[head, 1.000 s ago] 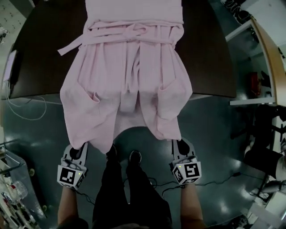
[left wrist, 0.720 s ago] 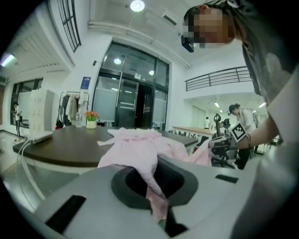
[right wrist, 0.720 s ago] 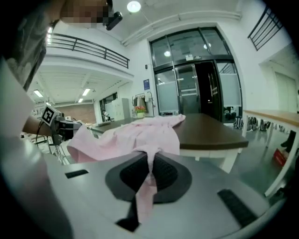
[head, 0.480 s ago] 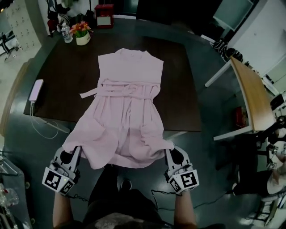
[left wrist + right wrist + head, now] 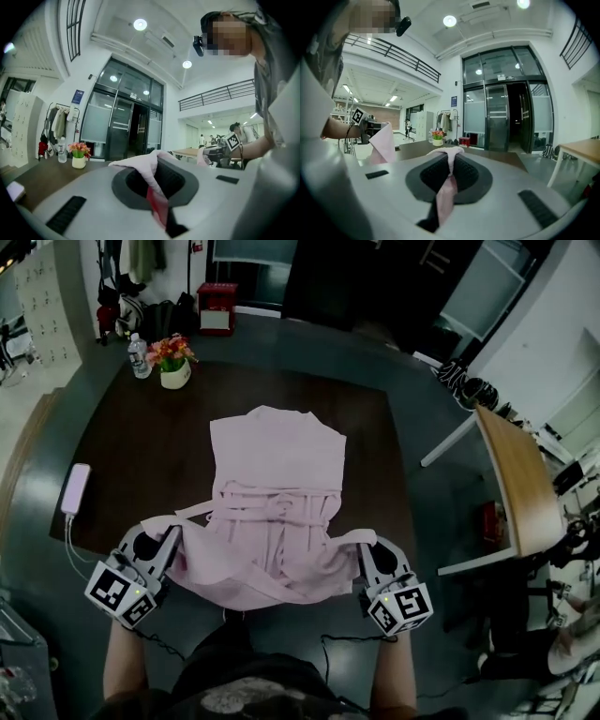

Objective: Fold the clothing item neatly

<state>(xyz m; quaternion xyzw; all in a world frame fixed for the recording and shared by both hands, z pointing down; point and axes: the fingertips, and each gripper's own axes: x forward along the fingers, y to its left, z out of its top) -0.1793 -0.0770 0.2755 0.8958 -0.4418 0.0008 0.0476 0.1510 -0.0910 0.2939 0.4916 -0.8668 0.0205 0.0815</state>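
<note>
The pink dress [image 5: 277,474] lies with its top half flat on the dark table [image 5: 131,456], collar away from the person, and a tied belt [image 5: 272,507] across the waist. Its lower part is lifted off the near edge of the table and sags in a loose curve between the 2 grippers. The left gripper [image 5: 172,536] has its jaws closed tight on the left hem corner, and pink cloth comes out of the slot between them. The right gripper [image 5: 367,544] is clamped the same way on the right hem corner. Both are held level, well apart, just in front of the person. At the table's far left corner stand a flower pot [image 5: 174,371] and a bottle [image 5: 138,356]; a white device [image 5: 75,488] lies at the left edge
</note>
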